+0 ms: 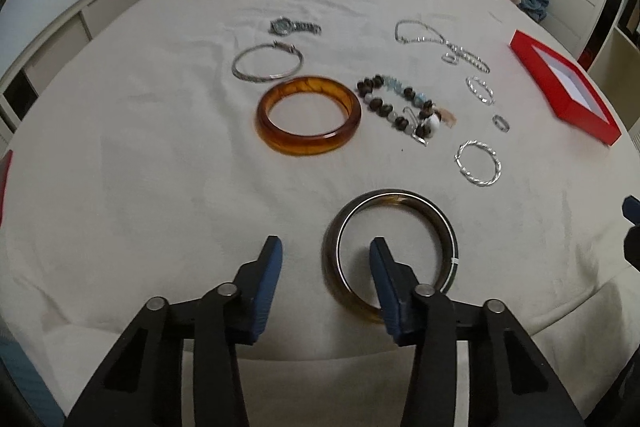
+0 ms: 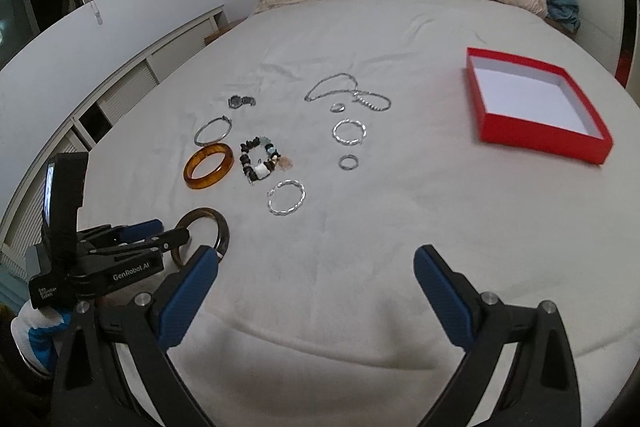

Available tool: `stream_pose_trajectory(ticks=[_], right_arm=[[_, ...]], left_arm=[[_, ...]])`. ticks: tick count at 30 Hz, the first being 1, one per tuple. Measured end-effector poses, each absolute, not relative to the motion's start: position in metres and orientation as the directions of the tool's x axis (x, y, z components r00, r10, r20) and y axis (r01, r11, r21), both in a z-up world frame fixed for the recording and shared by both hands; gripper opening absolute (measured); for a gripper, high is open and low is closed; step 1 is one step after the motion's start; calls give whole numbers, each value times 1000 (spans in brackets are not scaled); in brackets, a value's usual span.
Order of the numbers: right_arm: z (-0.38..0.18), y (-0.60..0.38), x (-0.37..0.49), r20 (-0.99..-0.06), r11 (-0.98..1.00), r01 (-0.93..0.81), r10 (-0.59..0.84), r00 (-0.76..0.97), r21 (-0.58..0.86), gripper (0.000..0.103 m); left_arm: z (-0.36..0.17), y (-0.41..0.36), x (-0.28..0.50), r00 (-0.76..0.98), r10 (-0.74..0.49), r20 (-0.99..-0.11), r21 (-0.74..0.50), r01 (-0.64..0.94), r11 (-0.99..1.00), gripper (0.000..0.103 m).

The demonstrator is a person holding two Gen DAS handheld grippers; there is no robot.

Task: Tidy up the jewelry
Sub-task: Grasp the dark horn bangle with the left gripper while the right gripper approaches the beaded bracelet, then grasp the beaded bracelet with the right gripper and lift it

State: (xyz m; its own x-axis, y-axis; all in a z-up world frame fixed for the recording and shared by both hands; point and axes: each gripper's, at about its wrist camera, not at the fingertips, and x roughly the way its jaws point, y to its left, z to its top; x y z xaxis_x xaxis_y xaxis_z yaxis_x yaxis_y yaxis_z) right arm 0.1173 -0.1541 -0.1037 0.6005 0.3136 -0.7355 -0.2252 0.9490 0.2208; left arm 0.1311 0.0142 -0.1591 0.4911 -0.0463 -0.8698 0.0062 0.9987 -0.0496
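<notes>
1. Left gripper (image 1: 326, 251), bottom centre of its view: fingers apart, straddling the near-left rim of the dark bangle (image 1: 390, 251); one finger inside the ring, pads not pressing.
2. Amber bangle (image 1: 308, 115) mid-frame, beaded bracelet (image 1: 404, 107) to its right, twisted silver hoop (image 1: 478, 163) further right; none touching.
3. Red box (image 2: 536, 139) at the right of the right wrist view, empty, well apart from the jewelry.
4. Right gripper (image 2: 316, 267): fingers wide apart, over bare bedsheet (image 2: 360, 227), holding nothing.
5. Step: grasping the dark bangle. Next likely calls for clamping its rim, then carrying it right to the box.
</notes>
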Motion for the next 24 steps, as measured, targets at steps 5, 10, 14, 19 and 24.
stream_pose_trajectory(ticks=[5, 10, 14, 19, 24], right_arm=[[-117, -147, 135, -747, 940, -240, 339, 572, 243, 92], [-133, -140, 153, -764, 925, -255, 376, 525, 280, 67], [-141, -130, 166, -766, 913, -272, 405, 500, 305, 58], [-143, -115, 186, -756, 896, -304, 438, 486, 323, 49], [-143, -96, 214, -747, 885, -332, 456, 483, 326, 40]], left_arm=[[-168, 15, 142, 477, -53, -877, -58, 4, 998, 29], [-170, 16, 149, 490, -63, -869, -69, 6, 998, 11], [-164, 23, 152, 519, -73, -852, -98, -21, 995, 9], [-155, 29, 157, 558, -79, -826, -122, -40, 992, 9], [-147, 34, 159, 590, -88, -802, -140, -42, 989, 9]])
